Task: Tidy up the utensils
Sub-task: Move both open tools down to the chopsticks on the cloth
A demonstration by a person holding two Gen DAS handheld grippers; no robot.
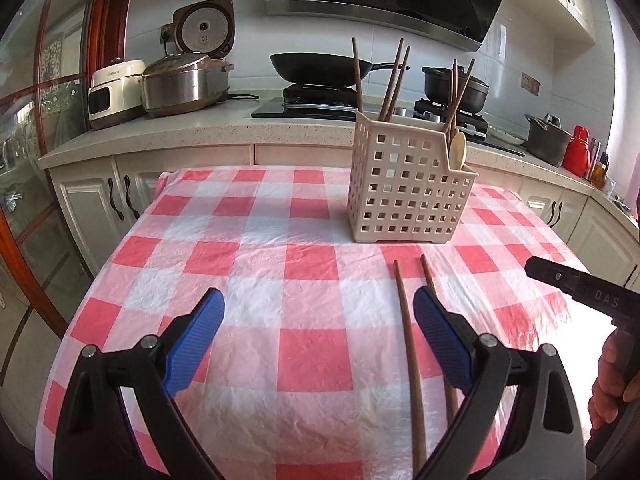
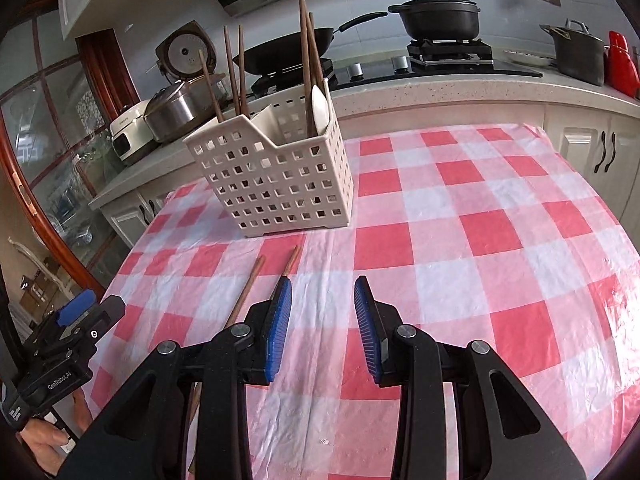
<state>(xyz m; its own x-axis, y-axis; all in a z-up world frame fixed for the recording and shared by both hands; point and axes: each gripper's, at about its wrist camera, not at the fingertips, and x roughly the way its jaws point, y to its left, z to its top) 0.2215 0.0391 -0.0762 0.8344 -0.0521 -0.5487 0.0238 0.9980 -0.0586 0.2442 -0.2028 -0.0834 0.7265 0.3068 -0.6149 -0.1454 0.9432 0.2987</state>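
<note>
A white perforated utensil basket (image 1: pixel 404 196) stands on the checkered table, holding several brown chopsticks (image 1: pixel 394 80) and a pale spoon (image 1: pixel 458 152); it also shows in the right wrist view (image 2: pixel 276 184). Two loose brown chopsticks (image 1: pixel 408 344) lie on the cloth in front of it, also in the right wrist view (image 2: pixel 248 292). My left gripper (image 1: pixel 318 336) is open and empty, its right finger over one chopstick. My right gripper (image 2: pixel 322 328) is open and empty, just right of the chopsticks; it shows at the right edge of the left wrist view (image 1: pixel 576 288).
The table has a red-and-white checkered plastic cloth (image 1: pixel 280 280). Behind it runs a kitchen counter (image 1: pixel 224 128) with rice cookers (image 1: pixel 184 80), a wok (image 1: pixel 320 66), black pots (image 2: pixel 440 12) and a red flask (image 1: pixel 578 150). Glass doors (image 1: pixel 36 128) stand at left.
</note>
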